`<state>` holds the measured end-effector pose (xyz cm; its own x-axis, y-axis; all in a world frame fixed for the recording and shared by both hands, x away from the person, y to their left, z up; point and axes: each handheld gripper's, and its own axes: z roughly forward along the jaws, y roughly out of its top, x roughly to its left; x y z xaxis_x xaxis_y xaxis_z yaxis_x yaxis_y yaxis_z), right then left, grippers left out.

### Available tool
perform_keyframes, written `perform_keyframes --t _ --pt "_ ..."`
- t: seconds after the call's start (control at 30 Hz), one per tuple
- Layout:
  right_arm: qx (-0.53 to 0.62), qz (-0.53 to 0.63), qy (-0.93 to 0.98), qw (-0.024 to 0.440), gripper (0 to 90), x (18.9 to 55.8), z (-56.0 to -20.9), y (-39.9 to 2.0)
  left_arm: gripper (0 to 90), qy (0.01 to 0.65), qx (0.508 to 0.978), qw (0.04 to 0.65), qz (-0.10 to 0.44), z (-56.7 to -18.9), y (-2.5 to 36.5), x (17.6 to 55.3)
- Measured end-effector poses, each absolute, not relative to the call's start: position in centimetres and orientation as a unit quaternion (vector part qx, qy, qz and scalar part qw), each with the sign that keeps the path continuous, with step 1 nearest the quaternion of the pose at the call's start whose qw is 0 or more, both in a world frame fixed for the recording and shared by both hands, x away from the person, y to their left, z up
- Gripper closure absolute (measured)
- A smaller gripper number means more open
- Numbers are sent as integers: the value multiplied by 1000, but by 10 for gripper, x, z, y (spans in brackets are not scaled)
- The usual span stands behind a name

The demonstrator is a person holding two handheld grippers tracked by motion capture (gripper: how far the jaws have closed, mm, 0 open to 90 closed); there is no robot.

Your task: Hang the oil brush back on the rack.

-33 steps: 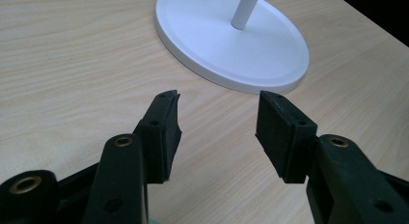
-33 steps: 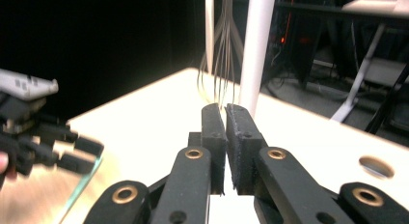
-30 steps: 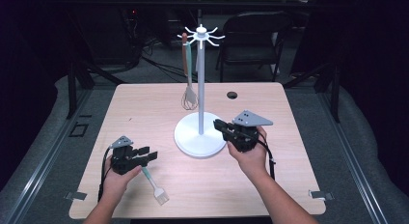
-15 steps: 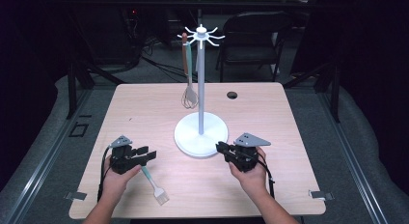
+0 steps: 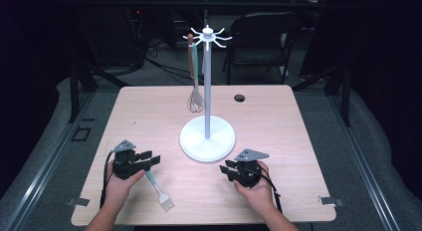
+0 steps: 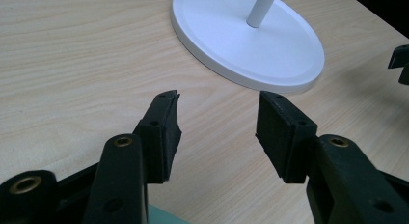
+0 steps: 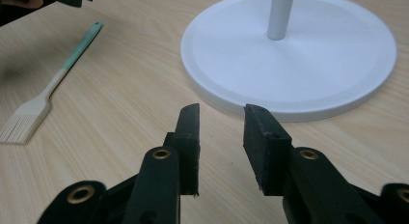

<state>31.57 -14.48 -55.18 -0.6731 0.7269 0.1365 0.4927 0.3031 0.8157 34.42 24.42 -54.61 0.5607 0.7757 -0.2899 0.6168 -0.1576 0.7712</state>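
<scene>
A white hook stand (image 5: 207,139) stands mid-table, with a brown-handled whisk (image 5: 195,98) hanging from its top. A pastry brush (image 5: 159,192) with a teal handle and pale bristles lies at the front left. My left gripper (image 5: 149,160) rests just over the end of the brush handle. Its jaws stand open with nothing between them (image 6: 217,120), and the teal handle (image 6: 166,217) peeks out below them. My right gripper (image 5: 226,170) sits low in front of the stand's base (image 7: 289,55). Its jaws (image 7: 222,122) have just been opening and are empty.
The brush (image 7: 46,96) lies left of my right gripper's jaws. A small black grommet (image 5: 239,97) sits in the tabletop at the back. Beyond the table stand a dark chair (image 5: 259,37) and cables on the floor. The table's front edge is close to both hands.
My right hand has come down from beside the stand's base to the table's front right. The left hand and the brush have stayed put.
</scene>
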Motion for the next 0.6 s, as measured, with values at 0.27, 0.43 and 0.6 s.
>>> perform_keyframes --t 0.27,0.43,0.6 --pt "360 419 821 145 582 312 -561 -132 499 462 755 457 89 -546 246 345" --pt "354 413 829 131 586 313 -565 -119 498 464 753 458 88 -546 246 345" --pt "343 409 838 116 597 316 -567 -103 497 464 754 458 87 -546 247 345"
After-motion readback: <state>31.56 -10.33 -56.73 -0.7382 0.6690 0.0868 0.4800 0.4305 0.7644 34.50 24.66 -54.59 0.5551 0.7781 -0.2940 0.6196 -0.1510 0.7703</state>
